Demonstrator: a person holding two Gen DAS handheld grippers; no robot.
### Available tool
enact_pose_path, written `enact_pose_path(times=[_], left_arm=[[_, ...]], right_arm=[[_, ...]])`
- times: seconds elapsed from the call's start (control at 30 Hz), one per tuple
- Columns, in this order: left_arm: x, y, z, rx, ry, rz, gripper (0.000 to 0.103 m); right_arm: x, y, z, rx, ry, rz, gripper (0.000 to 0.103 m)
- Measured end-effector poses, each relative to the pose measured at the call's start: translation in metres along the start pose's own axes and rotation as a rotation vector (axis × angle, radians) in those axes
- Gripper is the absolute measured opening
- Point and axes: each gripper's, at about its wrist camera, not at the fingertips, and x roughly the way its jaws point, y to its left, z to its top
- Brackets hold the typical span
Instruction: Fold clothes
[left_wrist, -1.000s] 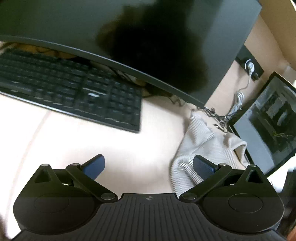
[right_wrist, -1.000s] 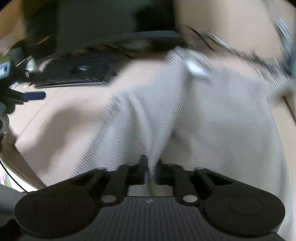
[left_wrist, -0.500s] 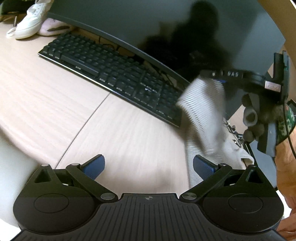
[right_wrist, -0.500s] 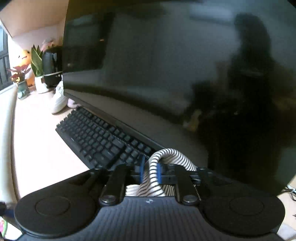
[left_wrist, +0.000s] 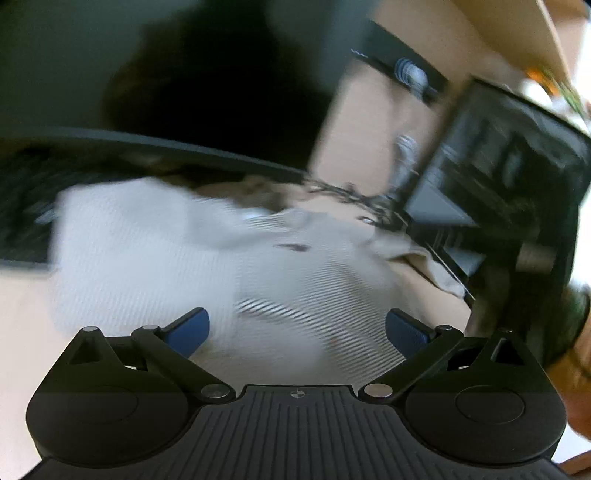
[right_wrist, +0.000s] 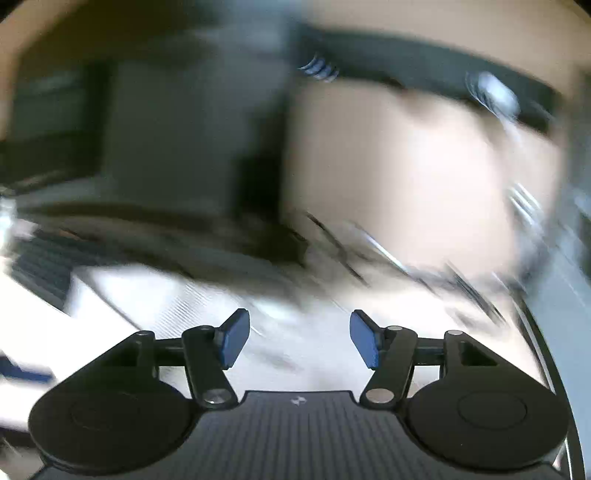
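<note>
Now | left gripper (left_wrist: 297, 326) wide, empty | right gripper (right_wrist: 300, 339) opening, empty | striped garment (left_wrist: 229, 251) on desk (left_wrist: 22, 314)

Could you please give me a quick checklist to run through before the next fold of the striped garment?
1. Right gripper free of cloth: ok; its jaws are opening, nothing pinched between them.
2. Left gripper ready to grasp: ok; open, holding nothing.
3. Striped garment down on the desk: ok, though bunched, not flat.
4. Garment clear of the keyboard: not ok; one edge seems to overlap it.
5. Hem or corner to grab located: cannot tell; both views are motion-blurred.
</note>
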Motion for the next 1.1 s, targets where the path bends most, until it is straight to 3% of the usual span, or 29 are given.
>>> enact_pose_path(times=[0.1, 0.17, 0.3, 0.4, 0.5, 0.53, 0.67, 0.73, 0.8, 0.97, 1.1], left_arm=[[0.033, -0.017, -0.006, 0.164, -0.016, 0.017, 0.103], [0.055, -0.026, -0.011, 0.262, -0.017, 0.036, 0.103], [0.07, -0.025, -0.019, 0.245, 0.057, 0.01, 0.103], [0.062, -0.019, -0.023, 0.22, 0.098, -0.029, 0.103], [0.051, -0.019, -0.034, 0.21, 0.135, -0.016, 0.103], [0.047, -0.02, -0.038, 0.214, 0.136, -0.002, 0.103], [0.042, -0.027, -0.044, 0.211, 0.155, 0.067, 0.103], [0.041, -0.027, -0.044, 0.208, 0.162, 0.089, 0.103], [0.04, -0.028, -0.044, 0.207, 0.166, 0.109, 0.103], [0.042, -0.029, -0.043, 0.199, 0.157, 0.132, 0.103], [0.043, -0.025, -0.04, 0.174, 0.162, 0.117, 0.103]], right_arm=[[0.003, -0.021, -0.053, 0.005, -0.002, -0.107, 0.061], [0.004, -0.028, -0.078, 0.034, 0.021, -0.127, 0.061], [-0.017, -0.033, -0.105, 0.08, 0.049, -0.096, 0.061], [-0.035, -0.032, -0.116, 0.12, 0.112, -0.053, 0.061], [-0.053, -0.041, -0.123, 0.19, 0.163, -0.033, 0.06], [-0.058, -0.047, -0.123, 0.214, 0.161, -0.042, 0.059], [-0.063, -0.098, -0.103, 0.412, 0.085, -0.224, 0.056], [-0.056, -0.123, -0.093, 0.484, 0.051, -0.266, 0.043], [-0.046, -0.137, -0.084, 0.504, 0.013, -0.292, 0.039], [-0.022, -0.148, -0.06, 0.499, -0.056, -0.272, 0.037], [0.025, -0.162, -0.038, 0.476, -0.009, -0.193, 0.037]])
